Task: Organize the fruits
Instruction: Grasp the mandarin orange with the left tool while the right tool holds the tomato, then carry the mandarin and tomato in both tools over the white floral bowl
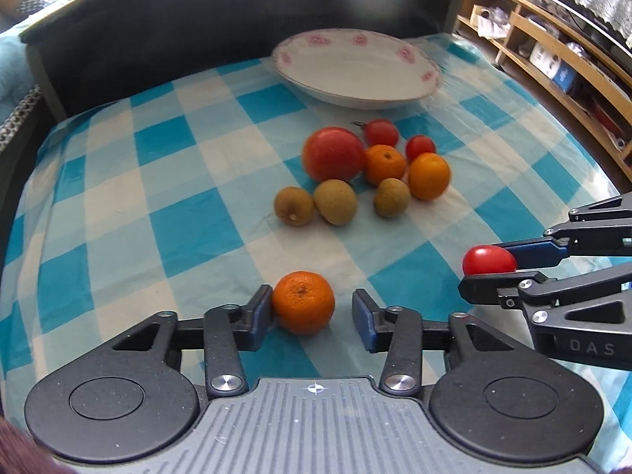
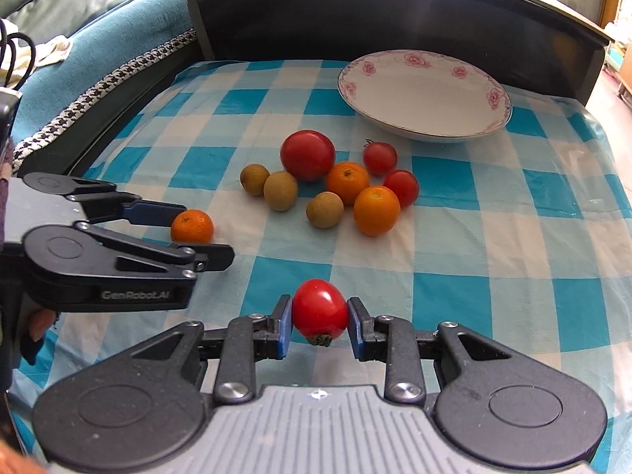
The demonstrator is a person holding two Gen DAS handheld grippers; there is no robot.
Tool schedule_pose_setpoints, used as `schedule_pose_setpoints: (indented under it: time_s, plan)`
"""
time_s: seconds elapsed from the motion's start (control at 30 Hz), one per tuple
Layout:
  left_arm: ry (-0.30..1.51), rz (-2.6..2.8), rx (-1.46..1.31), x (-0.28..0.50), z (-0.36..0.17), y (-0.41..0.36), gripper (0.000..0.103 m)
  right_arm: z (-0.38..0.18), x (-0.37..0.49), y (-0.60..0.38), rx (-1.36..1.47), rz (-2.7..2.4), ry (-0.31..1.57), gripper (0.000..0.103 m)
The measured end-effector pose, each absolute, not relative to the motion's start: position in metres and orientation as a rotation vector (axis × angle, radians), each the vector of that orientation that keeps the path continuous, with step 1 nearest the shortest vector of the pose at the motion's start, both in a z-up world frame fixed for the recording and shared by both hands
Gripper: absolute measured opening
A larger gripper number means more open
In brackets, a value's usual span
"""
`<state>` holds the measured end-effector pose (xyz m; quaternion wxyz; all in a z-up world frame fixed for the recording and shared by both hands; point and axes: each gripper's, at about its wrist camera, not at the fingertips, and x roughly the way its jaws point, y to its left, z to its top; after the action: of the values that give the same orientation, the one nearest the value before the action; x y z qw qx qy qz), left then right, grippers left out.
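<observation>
A small mandarin (image 1: 303,302) lies on the blue-checked cloth between the fingers of my left gripper (image 1: 312,300). The left pad touches it and the right pad stands off with a gap, so the gripper is open. My right gripper (image 2: 320,308) is shut on a small red tomato (image 2: 320,310), both pads pressing its sides just above the cloth. In the left wrist view, the right gripper (image 1: 480,266) and its tomato (image 1: 489,260) show at the right edge. A white plate with pink flowers (image 1: 355,98) stands at the back with nothing on it.
A cluster of fruit lies mid-cloth: a large tomato (image 1: 333,154), two oranges (image 1: 428,175), three brown fruits (image 1: 335,201) and two small tomatoes (image 1: 381,132). A dark raised board (image 1: 237,19) runs behind the plate. Wooden shelves (image 1: 553,51) stand to the right.
</observation>
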<state>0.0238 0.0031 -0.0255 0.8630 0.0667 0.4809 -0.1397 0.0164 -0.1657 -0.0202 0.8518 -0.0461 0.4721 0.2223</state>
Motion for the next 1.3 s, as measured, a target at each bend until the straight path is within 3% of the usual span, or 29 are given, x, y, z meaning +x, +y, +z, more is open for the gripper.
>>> schedule_pose_setpoints:
  time_s: [0.17, 0.83, 1.3]
  plan:
    - [1.014, -0.308, 0.148, 0.024, -0.025, -0.005, 0.041, -0.025, 0.015, -0.174, -0.072, 0.448, 1.008, 0.033]
    - [0.97, -0.393, 0.154, 0.02, -0.011, -0.025, 0.04, -0.019, 0.007, -0.177, -0.095, 0.317, 1.005, 0.033]
    - [0.916, -0.393, 0.072, 0.087, 0.016, -0.027, 0.039, 0.008, 0.054, -0.177, -0.027, 0.287, 0.951, 0.033]
